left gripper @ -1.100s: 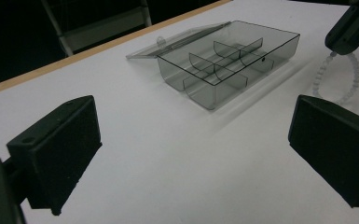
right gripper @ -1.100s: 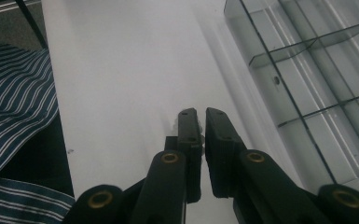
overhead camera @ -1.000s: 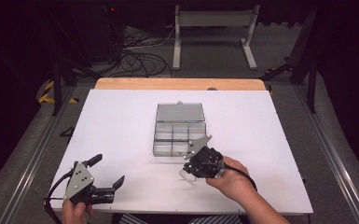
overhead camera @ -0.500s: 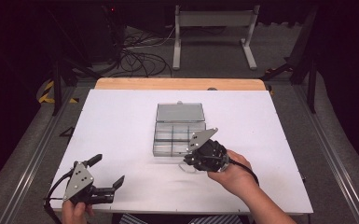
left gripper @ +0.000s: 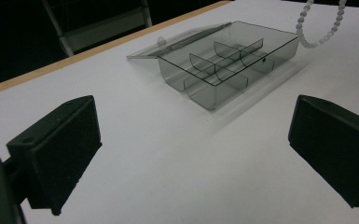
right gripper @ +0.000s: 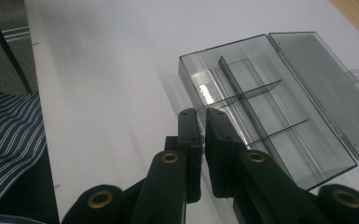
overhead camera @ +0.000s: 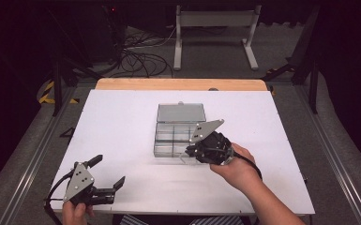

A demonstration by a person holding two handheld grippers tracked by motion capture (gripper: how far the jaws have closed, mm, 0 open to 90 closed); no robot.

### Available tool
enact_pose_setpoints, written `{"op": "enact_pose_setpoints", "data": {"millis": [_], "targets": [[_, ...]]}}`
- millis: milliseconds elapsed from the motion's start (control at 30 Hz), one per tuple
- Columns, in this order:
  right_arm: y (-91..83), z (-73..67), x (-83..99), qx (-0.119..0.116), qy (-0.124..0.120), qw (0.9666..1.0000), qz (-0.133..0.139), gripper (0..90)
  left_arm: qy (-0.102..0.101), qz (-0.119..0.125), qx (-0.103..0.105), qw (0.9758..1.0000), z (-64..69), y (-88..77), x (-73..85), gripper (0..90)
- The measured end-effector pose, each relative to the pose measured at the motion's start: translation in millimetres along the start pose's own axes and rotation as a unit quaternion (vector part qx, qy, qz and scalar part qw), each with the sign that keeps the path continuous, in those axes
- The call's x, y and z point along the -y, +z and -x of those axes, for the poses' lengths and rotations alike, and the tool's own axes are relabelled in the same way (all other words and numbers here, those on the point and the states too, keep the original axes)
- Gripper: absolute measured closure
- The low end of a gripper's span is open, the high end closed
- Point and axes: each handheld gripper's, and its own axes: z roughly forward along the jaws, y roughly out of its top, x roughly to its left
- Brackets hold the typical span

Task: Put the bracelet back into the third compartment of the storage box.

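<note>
A clear plastic compartment box [overhead camera: 178, 133] lies mid-table with its lid [overhead camera: 181, 112] folded back flat. Its divided cells look empty [right gripper: 261, 116]. My right gripper [overhead camera: 190, 152] hovers at the box's near right corner, jaws pressed almost together [right gripper: 203, 119]. A loop of white beads [left gripper: 303, 39] hangs from it beside the box [left gripper: 224, 65] and appears as a thin loop [overhead camera: 184, 159] in the high view. My left gripper [overhead camera: 109, 170] rests near the table's front left, jaws wide apart [left gripper: 191, 154] with nothing between them.
The white table [overhead camera: 122, 122] has a wooden strip [overhead camera: 178, 84] along its far edge. Cables and a metal stand sit on the floor beyond. A striped sleeve [right gripper: 4, 140] lies at the near edge.
My right gripper has risen and moved forward to the box's near right corner, carrying the bead loop. The left gripper has stayed put.
</note>
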Motion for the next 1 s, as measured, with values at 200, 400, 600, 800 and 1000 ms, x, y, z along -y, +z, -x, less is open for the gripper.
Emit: {"op": "enact_pose_setpoints", "data": {"millis": [200, 400, 600, 800, 1000], "targets": [[-2.4, 9.0, -2.3, 0.002, 0.011, 0.9999, 0.006, 85.4, 0.005, -0.003, 0.0, 1.0, -0.8, 0.1, 0.0, 3.0], [-5.7, 17.9, -4.1, 0.009, 0.025, 0.9995, 0.018, 85.4, 0.004, -0.003, 0.0, 1.0, -0.8, 0.4, 0.1, 2.9], [-8.9, 27.5, -6.3, 0.023, 0.042, 0.9985, 0.026, 85.4, 0.004, -0.003, 0.001, 1.0, -0.8, 0.4, 0.1, 2.9], [-10.6, 37.8, -8.1, 0.037, 0.059, 0.9969, 0.039, 85.4, 0.004, -0.003, 0.001, 1.0, -1.0, 0.3, 0.1, 3.0], [-8.1, 48.9, -7.4, 0.047, 0.081, 0.9943, 0.051, 85.4, 0.001, -0.003, 0.002, 1.0, -1.2, 0.0, 0.2, 3.0]]}}
